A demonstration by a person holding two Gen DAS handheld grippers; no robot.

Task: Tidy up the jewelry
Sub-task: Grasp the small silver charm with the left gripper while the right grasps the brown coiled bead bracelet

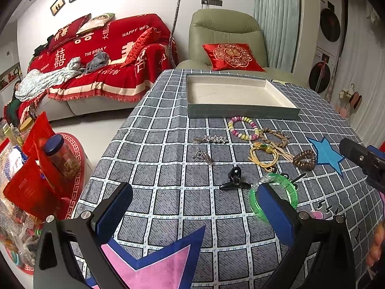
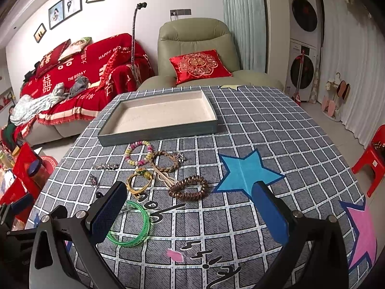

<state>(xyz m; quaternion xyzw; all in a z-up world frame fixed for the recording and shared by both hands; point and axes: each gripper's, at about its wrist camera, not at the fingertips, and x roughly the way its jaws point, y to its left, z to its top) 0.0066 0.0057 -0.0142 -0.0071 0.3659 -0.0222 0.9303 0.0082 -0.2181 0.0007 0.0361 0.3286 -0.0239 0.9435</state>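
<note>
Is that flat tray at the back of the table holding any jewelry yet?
Empty. The tray shows only bare cream lining; the bracelets, like the green bangle, lie on the tablecloth.

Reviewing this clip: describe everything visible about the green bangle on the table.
The green bangle is a translucent, bright green ring that looks like plastic, with faint markings along its outer wall. It lies flat on the checked tablecloth, nearest of the jewelry to the cameras and apart from the tray. Nothing grips it. In both wrist views a blue pad of the open tongs overlaps its rim; whether they touch cannot be told. The brown spiral hair tie lies beyond it.
</note>
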